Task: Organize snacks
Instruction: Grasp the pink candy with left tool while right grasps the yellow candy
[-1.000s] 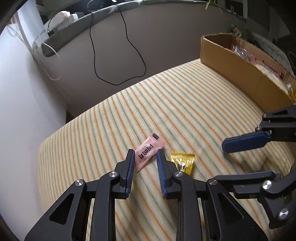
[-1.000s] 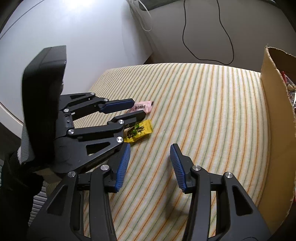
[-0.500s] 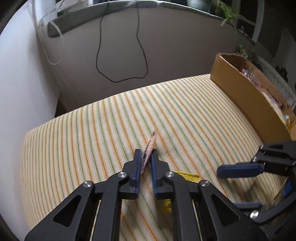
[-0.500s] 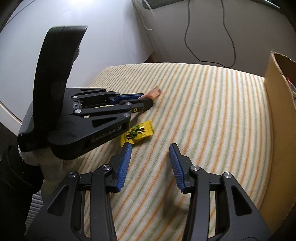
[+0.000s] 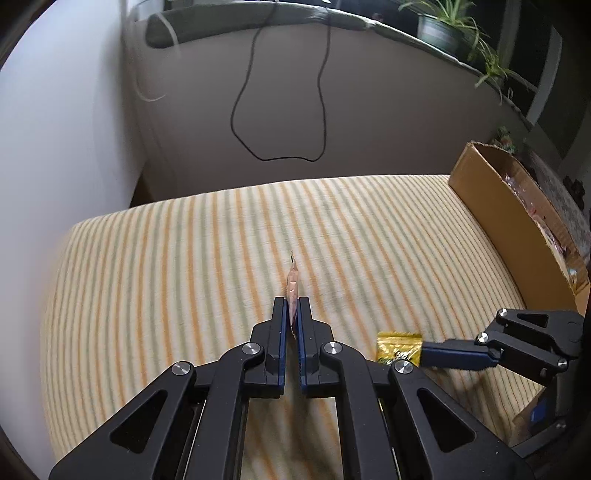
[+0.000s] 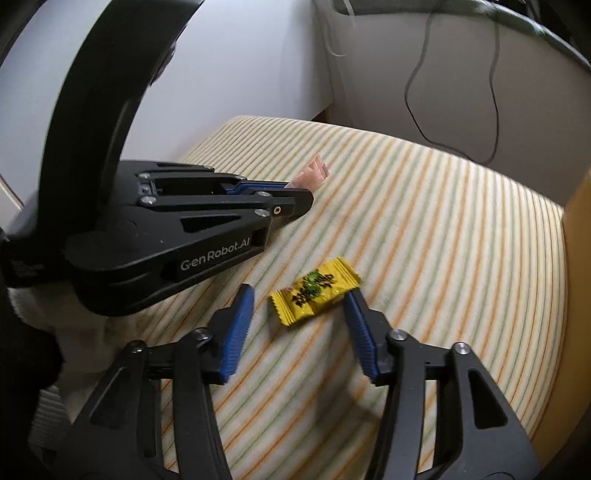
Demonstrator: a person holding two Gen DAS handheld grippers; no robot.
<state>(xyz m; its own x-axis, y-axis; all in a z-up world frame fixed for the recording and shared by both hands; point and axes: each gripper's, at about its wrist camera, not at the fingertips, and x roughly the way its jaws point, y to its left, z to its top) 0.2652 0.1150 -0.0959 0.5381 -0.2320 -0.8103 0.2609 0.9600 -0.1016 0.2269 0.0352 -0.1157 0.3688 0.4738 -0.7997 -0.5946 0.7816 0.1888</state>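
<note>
My left gripper (image 5: 291, 308) is shut on a pink snack packet (image 5: 293, 282) and holds it edge-on above the striped cloth; both show in the right wrist view, the gripper (image 6: 295, 192) at left and the packet (image 6: 313, 175) sticking out of its tips. A yellow snack packet (image 6: 316, 290) lies flat on the cloth, also in the left wrist view (image 5: 399, 348). My right gripper (image 6: 297, 308) is open with its blue pads on either side of the yellow packet, close to the cloth. In the left wrist view one right finger (image 5: 456, 357) reaches the packet.
A cardboard box (image 5: 517, 225) with several snacks inside stands along the right edge of the striped table (image 5: 184, 266); its wall shows in the right wrist view (image 6: 578, 206). A black cable (image 5: 280, 110) hangs on the wall behind. Potted plants (image 5: 443, 26) sit on the ledge.
My left gripper closed on the pink packet and lifted it off the cloth, turning toward the box. My right gripper moved forward and now straddles the yellow packet.
</note>
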